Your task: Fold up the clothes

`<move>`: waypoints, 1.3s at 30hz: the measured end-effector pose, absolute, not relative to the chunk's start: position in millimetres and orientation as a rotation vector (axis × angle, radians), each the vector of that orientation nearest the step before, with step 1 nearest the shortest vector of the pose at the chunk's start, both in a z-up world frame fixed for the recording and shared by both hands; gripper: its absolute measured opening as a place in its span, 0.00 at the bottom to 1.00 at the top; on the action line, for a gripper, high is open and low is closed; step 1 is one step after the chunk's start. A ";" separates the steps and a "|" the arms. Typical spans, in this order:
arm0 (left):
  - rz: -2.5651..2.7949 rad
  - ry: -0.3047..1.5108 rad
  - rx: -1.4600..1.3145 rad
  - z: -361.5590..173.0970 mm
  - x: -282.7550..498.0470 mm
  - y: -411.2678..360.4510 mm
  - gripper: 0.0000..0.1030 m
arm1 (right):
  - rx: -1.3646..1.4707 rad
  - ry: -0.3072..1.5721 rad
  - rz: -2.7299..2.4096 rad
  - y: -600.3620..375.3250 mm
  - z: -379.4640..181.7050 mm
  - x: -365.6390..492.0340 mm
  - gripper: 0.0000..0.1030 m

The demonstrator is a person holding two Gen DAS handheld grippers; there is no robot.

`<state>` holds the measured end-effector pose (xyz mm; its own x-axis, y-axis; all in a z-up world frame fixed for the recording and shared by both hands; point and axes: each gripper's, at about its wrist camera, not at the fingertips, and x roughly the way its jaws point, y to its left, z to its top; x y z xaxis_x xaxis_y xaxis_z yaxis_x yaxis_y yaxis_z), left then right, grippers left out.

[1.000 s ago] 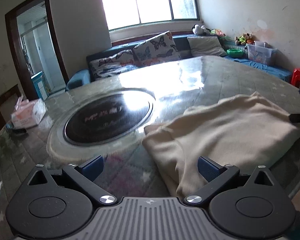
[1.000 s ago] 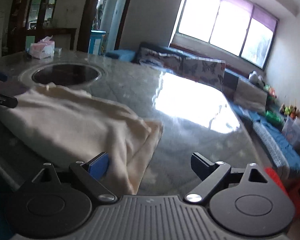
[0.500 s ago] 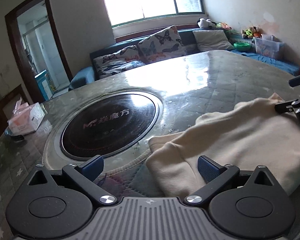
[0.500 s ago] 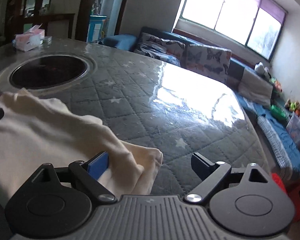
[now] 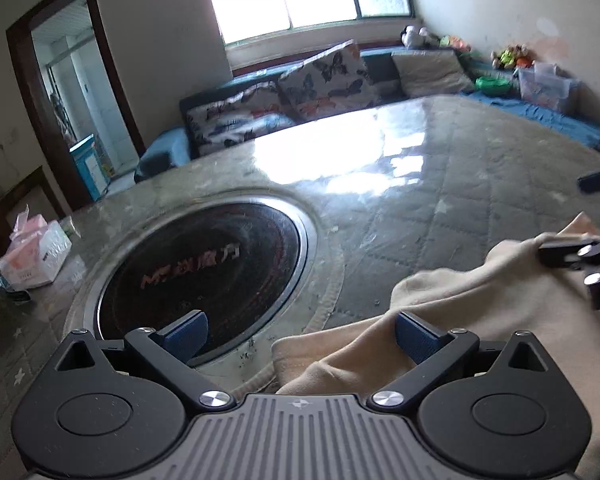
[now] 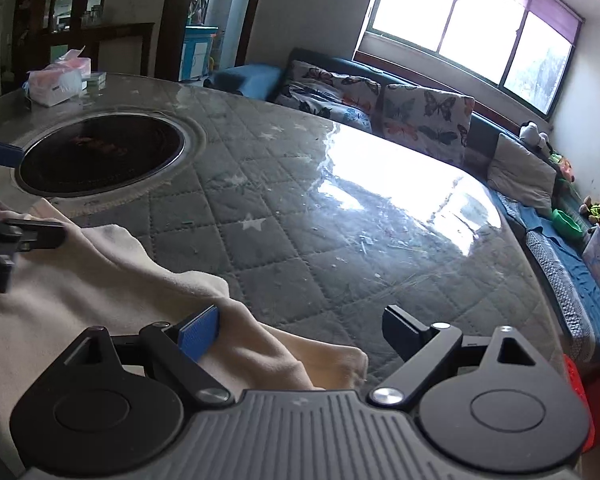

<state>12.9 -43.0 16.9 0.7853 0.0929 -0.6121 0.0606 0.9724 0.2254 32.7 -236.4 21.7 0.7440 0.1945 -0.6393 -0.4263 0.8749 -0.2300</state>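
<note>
A cream garment (image 5: pixel 480 312) lies folded and bunched on the quilted table top, at the lower right of the left wrist view and the lower left of the right wrist view (image 6: pixel 80 292). My left gripper (image 5: pixel 300 328) is open, its right finger over the garment's left edge. My right gripper (image 6: pixel 300 328) is open, its left blue pad (image 6: pixel 200 332) against the garment's right end. Each gripper's fingers show at the edge of the other's view. Nothing is held.
A round black cooktop (image 5: pixel 204 272) is set into the table (image 6: pixel 340 208) left of the garment. A pink tissue box (image 5: pixel 36 256) stands at the table's far left. A sofa with butterfly cushions (image 5: pixel 320 80) stands behind. A red stool (image 6: pixel 580 392) is at the right.
Both grippers have drawn back toward the near edge and tilted down. The garment now sits lower in both views. Both grippers stay open.
</note>
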 end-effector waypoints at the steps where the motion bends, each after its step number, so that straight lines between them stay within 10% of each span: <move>1: 0.018 0.675 0.239 15.6 14.0 -42.5 1.00 | -0.378 0.639 0.355 -237.1 24.1 30.2 0.88; 39: 0.077 0.661 0.030 48.6 -37.2 3.2 1.00 | -0.609 0.505 0.874 -145.1 46.7 -116.4 0.84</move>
